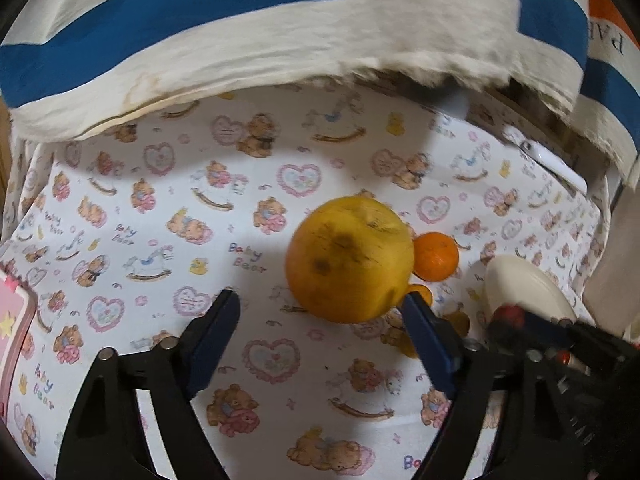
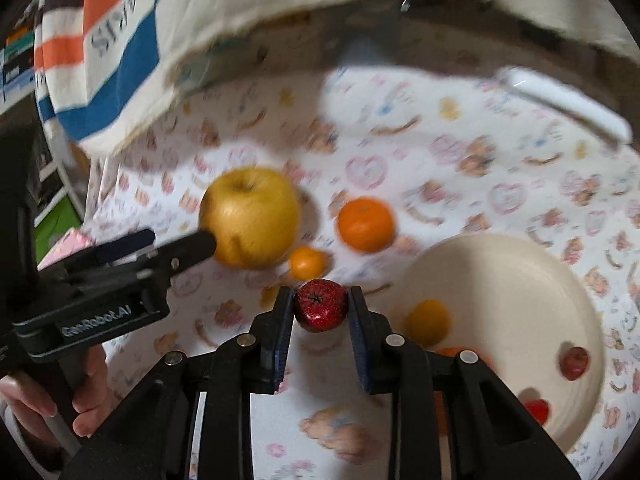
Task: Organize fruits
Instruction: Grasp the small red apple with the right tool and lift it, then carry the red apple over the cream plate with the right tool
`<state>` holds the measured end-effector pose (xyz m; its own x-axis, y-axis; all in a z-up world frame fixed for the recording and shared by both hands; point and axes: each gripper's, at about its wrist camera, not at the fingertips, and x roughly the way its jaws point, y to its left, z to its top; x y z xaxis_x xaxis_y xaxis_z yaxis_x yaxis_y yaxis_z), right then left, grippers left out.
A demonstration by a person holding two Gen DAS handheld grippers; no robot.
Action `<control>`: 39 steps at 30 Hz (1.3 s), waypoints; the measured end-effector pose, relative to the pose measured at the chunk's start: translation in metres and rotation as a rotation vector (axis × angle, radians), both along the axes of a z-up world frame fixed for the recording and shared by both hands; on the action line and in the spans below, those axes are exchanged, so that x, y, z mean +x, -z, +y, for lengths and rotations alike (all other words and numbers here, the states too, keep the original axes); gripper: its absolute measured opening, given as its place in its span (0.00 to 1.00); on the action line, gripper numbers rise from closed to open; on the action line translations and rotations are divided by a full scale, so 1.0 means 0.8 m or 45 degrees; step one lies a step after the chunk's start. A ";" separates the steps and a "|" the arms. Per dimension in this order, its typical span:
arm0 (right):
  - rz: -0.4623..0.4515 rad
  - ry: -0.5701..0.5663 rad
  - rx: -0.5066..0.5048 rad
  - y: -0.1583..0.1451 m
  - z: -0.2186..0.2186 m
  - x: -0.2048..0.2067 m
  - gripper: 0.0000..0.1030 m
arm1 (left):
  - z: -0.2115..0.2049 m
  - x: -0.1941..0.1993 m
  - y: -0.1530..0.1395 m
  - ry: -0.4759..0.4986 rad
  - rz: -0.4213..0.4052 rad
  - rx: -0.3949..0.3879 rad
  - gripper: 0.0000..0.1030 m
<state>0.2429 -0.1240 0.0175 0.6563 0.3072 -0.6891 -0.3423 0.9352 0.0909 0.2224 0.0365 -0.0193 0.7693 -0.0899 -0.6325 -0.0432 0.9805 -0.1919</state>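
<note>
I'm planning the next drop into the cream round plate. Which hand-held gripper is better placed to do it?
The right hand-held gripper. It is shut on a small dark red fruit, with the cream round plate just to its right. The left hand-held gripper is open beside the big yellow apple, holding nothing.

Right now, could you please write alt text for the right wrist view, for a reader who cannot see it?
The right gripper holds a small red fruit above a bear-print cloth. To its left, the left gripper reaches a yellow apple; a cream bowl sits on the right.
</note>
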 end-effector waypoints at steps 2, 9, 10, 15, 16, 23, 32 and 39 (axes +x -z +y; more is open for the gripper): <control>-0.037 0.034 0.012 -0.011 -0.010 -0.004 0.27 | -0.004 0.001 -0.002 0.063 0.013 -0.026 0.63; -0.117 0.148 0.086 -0.030 -0.039 -0.010 0.27 | -0.030 0.000 -0.009 0.283 0.063 -0.065 0.40; -0.127 0.165 0.089 -0.031 -0.042 -0.011 0.27 | -0.036 0.000 -0.010 0.298 0.079 -0.049 0.39; -0.165 0.245 0.083 -0.024 -0.049 -0.012 0.27 | -0.062 0.004 -0.011 0.284 0.189 0.000 0.36; -0.169 0.252 0.084 -0.023 -0.050 -0.011 0.27 | -0.068 0.006 -0.010 0.272 0.205 0.020 0.36; -0.211 0.297 0.071 -0.023 -0.056 -0.015 0.27 | -0.068 0.028 0.016 0.225 0.326 0.008 0.30; -0.235 0.328 0.050 -0.026 -0.057 -0.017 0.27 | -0.088 0.041 0.013 0.249 0.291 0.031 0.29; -0.256 0.398 0.078 -0.040 -0.073 -0.020 0.27 | -0.095 0.050 0.021 0.218 0.312 0.059 0.25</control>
<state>0.2271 -0.1820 0.0496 0.8452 0.1072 -0.5236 -0.0577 0.9923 0.1100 0.2623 -0.0391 -0.0357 0.5693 -0.1721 -0.8039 0.0840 0.9849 -0.1514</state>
